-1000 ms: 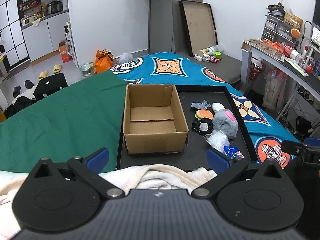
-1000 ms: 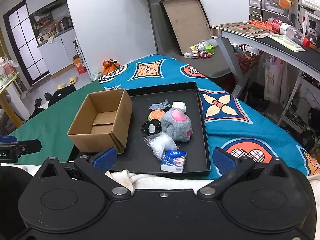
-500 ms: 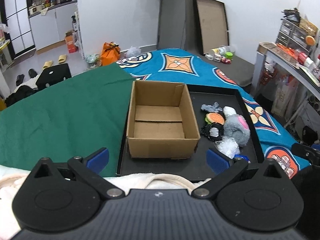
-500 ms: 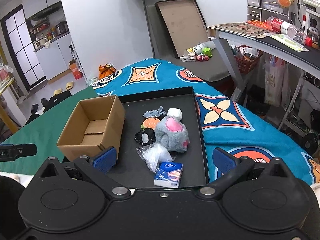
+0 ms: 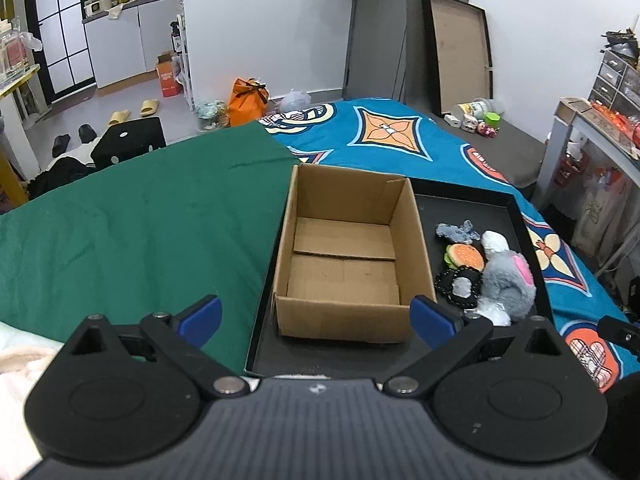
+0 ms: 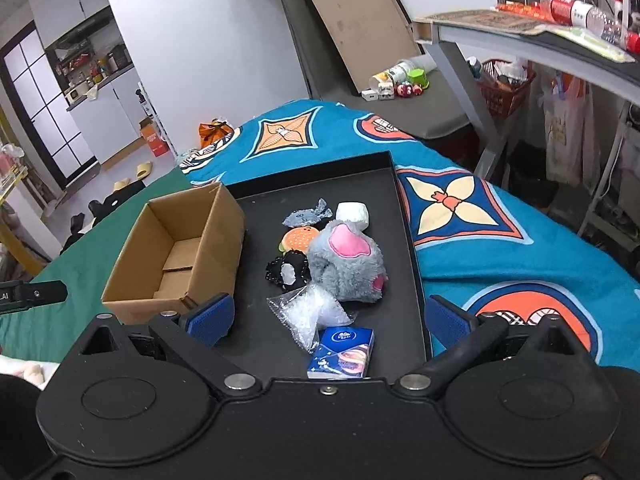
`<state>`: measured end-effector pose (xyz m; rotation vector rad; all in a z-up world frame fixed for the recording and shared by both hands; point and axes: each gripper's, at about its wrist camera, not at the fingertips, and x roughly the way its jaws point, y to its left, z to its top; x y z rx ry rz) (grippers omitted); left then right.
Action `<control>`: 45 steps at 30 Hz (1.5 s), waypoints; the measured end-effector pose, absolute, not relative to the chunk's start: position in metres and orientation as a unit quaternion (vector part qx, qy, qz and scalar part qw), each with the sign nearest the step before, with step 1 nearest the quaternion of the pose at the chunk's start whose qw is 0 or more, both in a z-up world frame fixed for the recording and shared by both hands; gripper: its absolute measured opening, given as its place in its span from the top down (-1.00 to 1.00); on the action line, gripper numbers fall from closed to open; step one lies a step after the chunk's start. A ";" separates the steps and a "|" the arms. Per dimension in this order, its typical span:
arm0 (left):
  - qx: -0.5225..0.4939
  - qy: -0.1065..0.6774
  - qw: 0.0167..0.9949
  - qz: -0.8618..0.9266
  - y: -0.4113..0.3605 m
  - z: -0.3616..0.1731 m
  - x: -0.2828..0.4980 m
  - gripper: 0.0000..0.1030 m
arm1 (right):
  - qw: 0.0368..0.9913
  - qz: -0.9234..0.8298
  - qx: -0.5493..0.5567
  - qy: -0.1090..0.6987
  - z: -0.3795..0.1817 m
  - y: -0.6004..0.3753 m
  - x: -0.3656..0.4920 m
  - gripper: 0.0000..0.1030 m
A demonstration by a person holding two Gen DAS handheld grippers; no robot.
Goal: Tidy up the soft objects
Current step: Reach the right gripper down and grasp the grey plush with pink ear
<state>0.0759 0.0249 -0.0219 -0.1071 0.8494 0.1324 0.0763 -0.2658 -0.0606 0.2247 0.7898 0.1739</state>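
A shallow black rectangular tray point(image 6: 404, 216) lies on a bed with a blue patterned cover, and an empty open-topped brown cardboard box point(image 6: 176, 256) stands in the tray's left half with its long axis running away from the cameras. The soft things sit in a loose cluster in the right half, just beside the box's right wall: a fluffy grey plush toy with a pink patch point(image 6: 347, 266), a round orange burger-shaped plush point(image 6: 299, 239), a small grey fish-shaped plush point(image 6: 307, 216), a white soft lump point(image 6: 352, 213), a black frilled pad with a pale centre point(image 6: 289, 273), a crinkled clear plastic bag point(image 6: 310, 312) and, nearest, a blue pocket tissue pack point(image 6: 345, 353). The right gripper point(image 6: 326, 318) hovers over the near tray edge with its blue-padded fingers point(image 6: 210, 318) spread wide and nothing between them; the tissue pack and bag lie straight ahead between the finger lines, the grey plush just beyond. The left gripper point(image 5: 316, 318) is likewise wide apart and empty, and it faces the box point(image 5: 348, 260), so the cluster lies off to its right. The right hand is therefore the nearer one for a first pick. The tissue pack's long axis runs roughly away from the gripper, tilted slightly, so its narrow width faces the fingers; the grey plush point(image 5: 508, 284) is rounded, with its pink patch turned upward.
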 end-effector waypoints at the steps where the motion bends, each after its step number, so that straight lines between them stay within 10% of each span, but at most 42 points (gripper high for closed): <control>1: -0.050 0.414 0.907 0.066 0.024 -0.024 0.079 -0.93 | 0.913 0.084 0.110 0.384 -0.063 -0.266 0.080 -0.98; 34: -0.033 0.559 0.820 0.116 0.054 -0.113 0.185 -0.15 | 0.871 0.071 0.104 0.475 -0.149 -0.260 0.204 -0.81; 45: 0.000 0.603 0.794 0.080 0.062 -0.123 0.205 0.47 | 0.845 0.103 0.052 0.523 -0.173 -0.241 0.223 -0.59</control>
